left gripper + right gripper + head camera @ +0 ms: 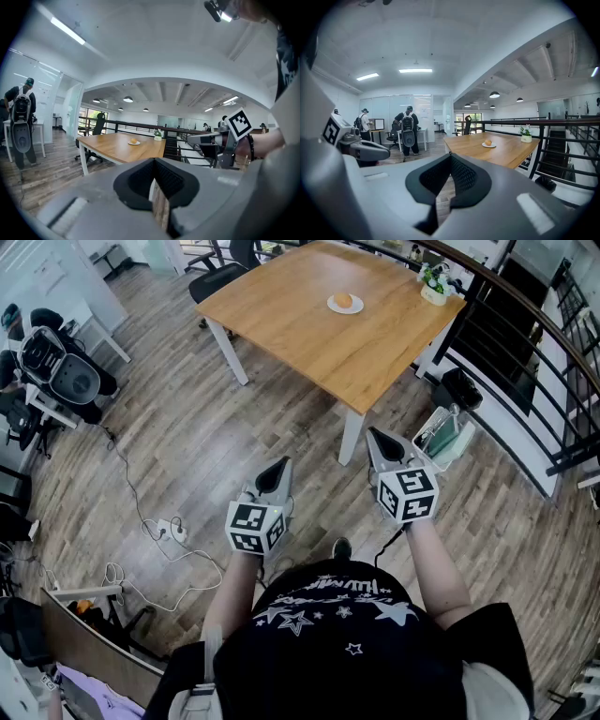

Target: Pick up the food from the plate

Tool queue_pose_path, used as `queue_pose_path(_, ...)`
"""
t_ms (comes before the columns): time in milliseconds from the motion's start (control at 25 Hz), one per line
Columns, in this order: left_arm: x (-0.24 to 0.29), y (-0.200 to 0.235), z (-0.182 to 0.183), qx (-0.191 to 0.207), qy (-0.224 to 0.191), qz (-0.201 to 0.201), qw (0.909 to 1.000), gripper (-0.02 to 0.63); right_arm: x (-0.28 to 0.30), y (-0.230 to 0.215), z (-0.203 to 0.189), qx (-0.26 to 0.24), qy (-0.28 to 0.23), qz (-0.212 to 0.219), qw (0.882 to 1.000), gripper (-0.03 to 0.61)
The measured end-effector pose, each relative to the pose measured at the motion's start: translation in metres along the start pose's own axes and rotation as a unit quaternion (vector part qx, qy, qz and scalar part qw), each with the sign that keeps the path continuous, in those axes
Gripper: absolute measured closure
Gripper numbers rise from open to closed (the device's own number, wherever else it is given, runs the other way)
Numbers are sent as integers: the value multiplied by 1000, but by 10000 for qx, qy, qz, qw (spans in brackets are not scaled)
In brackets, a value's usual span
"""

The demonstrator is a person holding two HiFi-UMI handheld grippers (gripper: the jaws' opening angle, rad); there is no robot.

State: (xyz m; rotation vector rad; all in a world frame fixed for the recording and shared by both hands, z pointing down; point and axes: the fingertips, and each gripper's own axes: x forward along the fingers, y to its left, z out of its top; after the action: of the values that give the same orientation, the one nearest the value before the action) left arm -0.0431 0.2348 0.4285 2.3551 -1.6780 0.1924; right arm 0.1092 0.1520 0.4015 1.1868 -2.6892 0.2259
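Left tongs [280, 465], right tongs [374, 435] closed; empty

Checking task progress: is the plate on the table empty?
No, the orange food sits on the white plate on the wooden table.

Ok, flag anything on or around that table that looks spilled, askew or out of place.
Nothing stands out on the table: the plate sits flat with the food on it, and the potted plant stands upright at the corner. Only oddity: a power strip and loose cables trail across the floor.
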Motion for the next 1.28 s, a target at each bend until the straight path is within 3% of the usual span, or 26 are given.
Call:
queue_pose_path(480, -17, 6, -3, -66, -39, -38, 10000, 612, -9, 16, -3, -36, 27, -96, 9999, 581)
queue_pose_path(1280, -95, 47, -48, -384, 186, 6, 9991, 612, -14, 75, -33, 244, 196, -450, 9985, 580)
